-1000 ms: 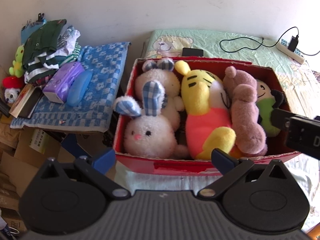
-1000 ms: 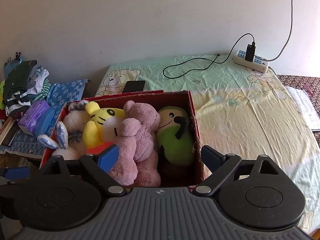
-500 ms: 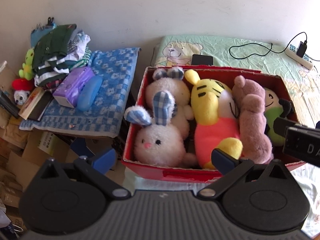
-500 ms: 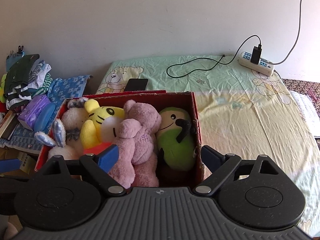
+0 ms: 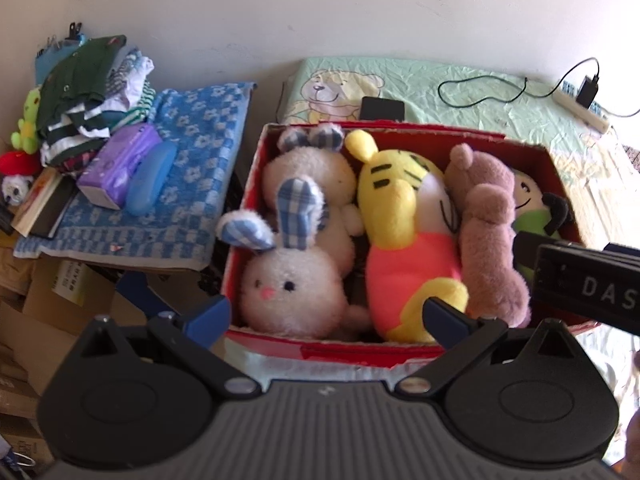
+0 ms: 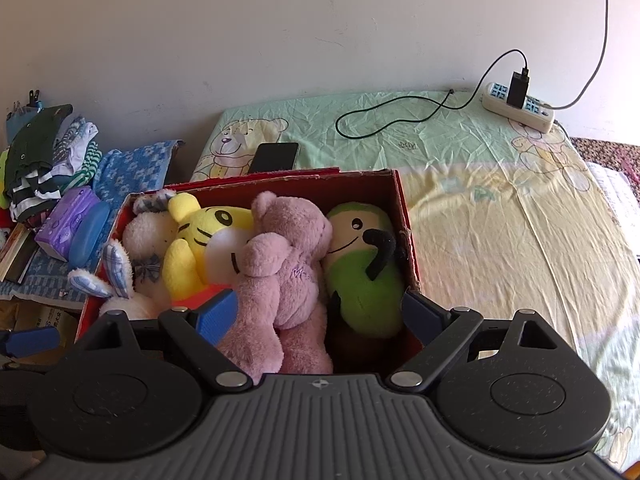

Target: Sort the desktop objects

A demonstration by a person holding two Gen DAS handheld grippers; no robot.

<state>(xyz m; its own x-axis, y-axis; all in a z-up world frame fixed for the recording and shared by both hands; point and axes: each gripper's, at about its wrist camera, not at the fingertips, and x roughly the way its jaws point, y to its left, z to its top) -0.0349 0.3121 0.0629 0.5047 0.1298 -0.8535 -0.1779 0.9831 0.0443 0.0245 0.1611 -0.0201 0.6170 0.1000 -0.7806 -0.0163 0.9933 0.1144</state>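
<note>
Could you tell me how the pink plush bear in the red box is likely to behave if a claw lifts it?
The fuzzy pink plush bear looks soft, so it would probably sag and compress. Wedged between the yellow plush tiger and green plush toy, it may drag them.

The left gripper (image 5: 326, 316) hangs with its blue-tipped jaws spread wide over the near wall of a red cardboard box (image 5: 352, 350). Inside lie 4 visible soft toys side by side: a white plush rabbit with blue checked ears (image 5: 294, 286), a yellow plush tiger in a pink shirt (image 5: 404, 240), a mauve plush bear (image 5: 486, 232) and a green plush doll (image 5: 532, 216). The right gripper's black body (image 5: 588, 286) crosses the box's right end.
</note>
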